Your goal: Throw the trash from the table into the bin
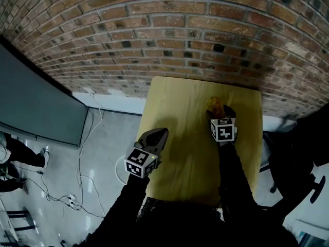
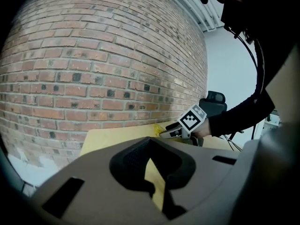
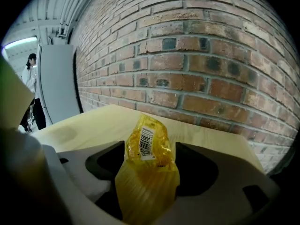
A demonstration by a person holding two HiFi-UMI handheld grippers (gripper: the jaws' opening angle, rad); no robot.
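Observation:
A crumpled yellow wrapper [image 1: 215, 105] with a barcode label lies at the far middle of the light wooden table [image 1: 175, 107]. My right gripper [image 1: 217, 113] is right at it, open. In the right gripper view the yellow wrapper [image 3: 147, 158] stands in the gap between the two dark pads [image 3: 105, 161], above the table [image 3: 93, 125]. My left gripper [image 1: 160, 134] hovers over the table's left edge, shut and empty. In the left gripper view its tips [image 2: 150, 142] meet, and beyond them my right gripper [image 2: 165, 133] reaches the wrapper [image 2: 157, 128]. No bin is in view.
A brick wall [image 1: 169, 40] runs close behind the table. A grey panel [image 1: 36, 107] stands at the left, with cables and a power strip [image 1: 72, 202] on the floor. A dark chair [image 1: 298, 158] is at the right. A person [image 3: 31, 86] stands far off.

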